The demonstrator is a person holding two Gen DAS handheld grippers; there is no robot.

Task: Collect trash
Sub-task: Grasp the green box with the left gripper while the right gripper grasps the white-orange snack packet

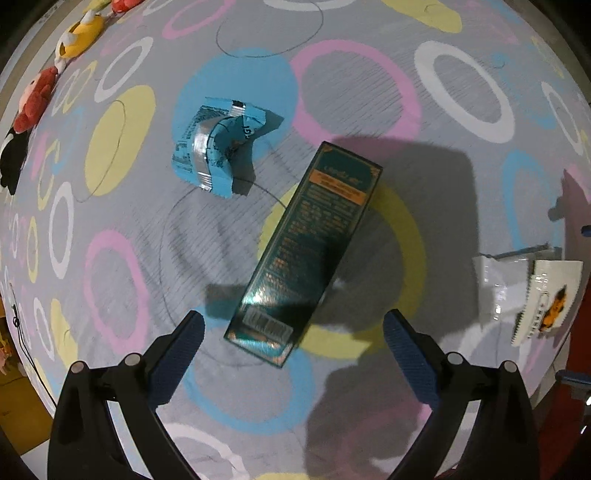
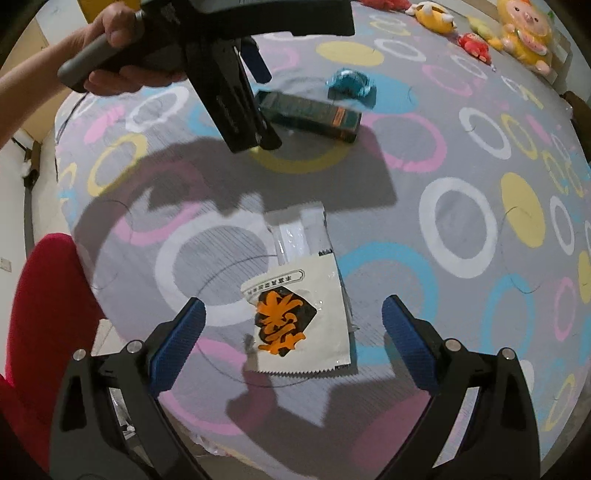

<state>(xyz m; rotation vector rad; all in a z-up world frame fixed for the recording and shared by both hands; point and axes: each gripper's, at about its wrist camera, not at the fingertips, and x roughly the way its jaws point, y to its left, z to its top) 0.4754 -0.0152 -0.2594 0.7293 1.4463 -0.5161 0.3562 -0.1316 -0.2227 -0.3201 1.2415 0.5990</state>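
Note:
A dark green carton (image 1: 301, 251) lies flat on the ring-patterned sheet (image 1: 369, 92), its near end between the tips of my open left gripper (image 1: 293, 332), which hovers above it. A crumpled blue wrapper (image 1: 218, 144) lies beyond it to the left. A white packet with an orange and black logo (image 2: 299, 317) lies on a clear wrapper (image 2: 299, 232), between the tips of my open right gripper (image 2: 293, 325). The packet also shows in the left wrist view (image 1: 543, 299). The carton (image 2: 310, 112) and blue wrapper (image 2: 351, 85) show far off in the right wrist view, under the left gripper (image 2: 236, 92).
Plush toys line the far edge of the sheet (image 1: 79, 35) (image 2: 524, 33). A red-clothed leg (image 2: 44, 314) is at the left of the right wrist view. The sheet's edge drops off near my right gripper's left side.

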